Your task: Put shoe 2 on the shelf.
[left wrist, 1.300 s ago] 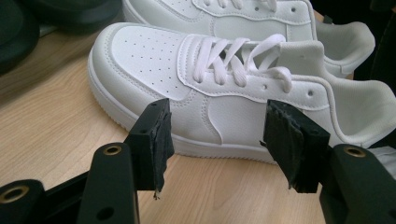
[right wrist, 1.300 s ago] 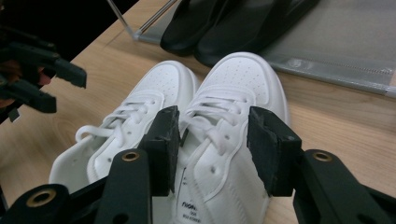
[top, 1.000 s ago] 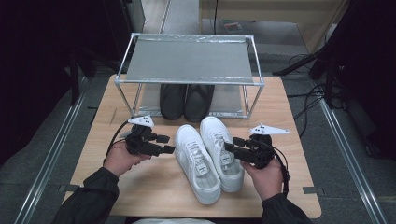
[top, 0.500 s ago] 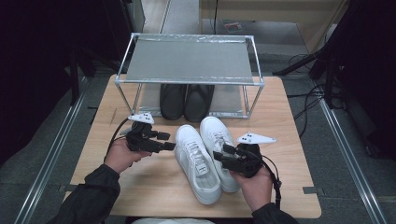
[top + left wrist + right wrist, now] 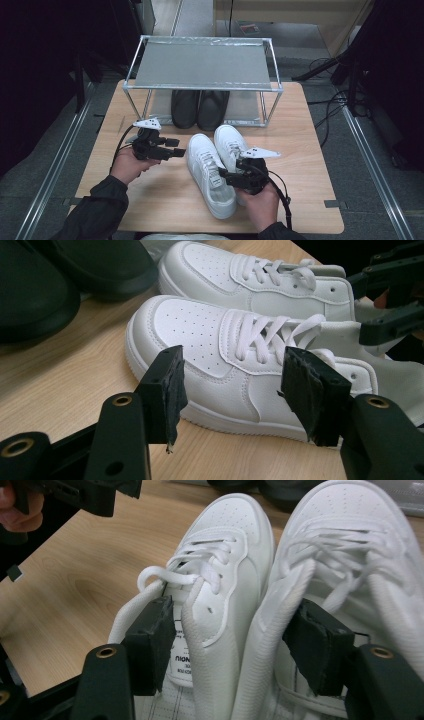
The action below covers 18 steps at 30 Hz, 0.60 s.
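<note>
Your left gripper [image 5: 175,147] hovers over the pale wooden table [image 5: 310,145], just left of the pair of white leather lace-up sneakers [image 5: 210,172], with its jaws open and nothing between them. The sneakers lie side by side on the table, toes pointing to the two black leather shoes [image 5: 199,107] under the grey metal wire-frame rack [image 5: 202,65]. Your right gripper [image 5: 225,176] is at the heel end of the sneakers. Its jaws have just been opening; one pad [image 5: 150,642] sits inside the left sneaker's collar, the other [image 5: 315,645] inside the right one's, with the two adjoining collar walls between them.
</note>
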Each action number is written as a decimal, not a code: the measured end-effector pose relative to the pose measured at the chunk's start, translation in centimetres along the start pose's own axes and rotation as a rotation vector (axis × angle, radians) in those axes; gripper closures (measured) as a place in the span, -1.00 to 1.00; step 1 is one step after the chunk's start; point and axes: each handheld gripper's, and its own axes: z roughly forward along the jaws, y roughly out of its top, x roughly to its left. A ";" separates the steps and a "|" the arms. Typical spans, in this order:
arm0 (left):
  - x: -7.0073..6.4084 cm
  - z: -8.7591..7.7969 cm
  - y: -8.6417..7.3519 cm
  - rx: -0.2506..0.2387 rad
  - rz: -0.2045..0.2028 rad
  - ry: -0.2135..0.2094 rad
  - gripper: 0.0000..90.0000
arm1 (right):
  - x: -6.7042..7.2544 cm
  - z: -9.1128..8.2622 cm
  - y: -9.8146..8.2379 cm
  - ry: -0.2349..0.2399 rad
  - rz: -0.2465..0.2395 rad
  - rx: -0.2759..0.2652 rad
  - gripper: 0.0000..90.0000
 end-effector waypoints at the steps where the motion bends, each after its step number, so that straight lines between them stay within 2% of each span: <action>1: 0.0 0.0 0.0 -0.004 -0.005 -0.007 -0.04 | 0.2 0.2 -0.1 -0.003 -0.001 0.000 -0.18; 10: 0.5 -0.5 0.0 -0.038 -0.041 -0.023 -0.03 | 0.7 0.7 -0.4 -0.052 -0.048 0.003 -0.09; 14: 0.6 -0.6 0.0 -0.042 -0.042 -0.022 -0.03 | 0.6 0.9 -0.3 -0.060 -0.047 0.007 -0.02; 18: 0.7 -0.5 0.0 -0.041 -0.046 -0.021 -0.03 | 0.8 1.1 -0.4 -0.086 -0.066 0.014 0.00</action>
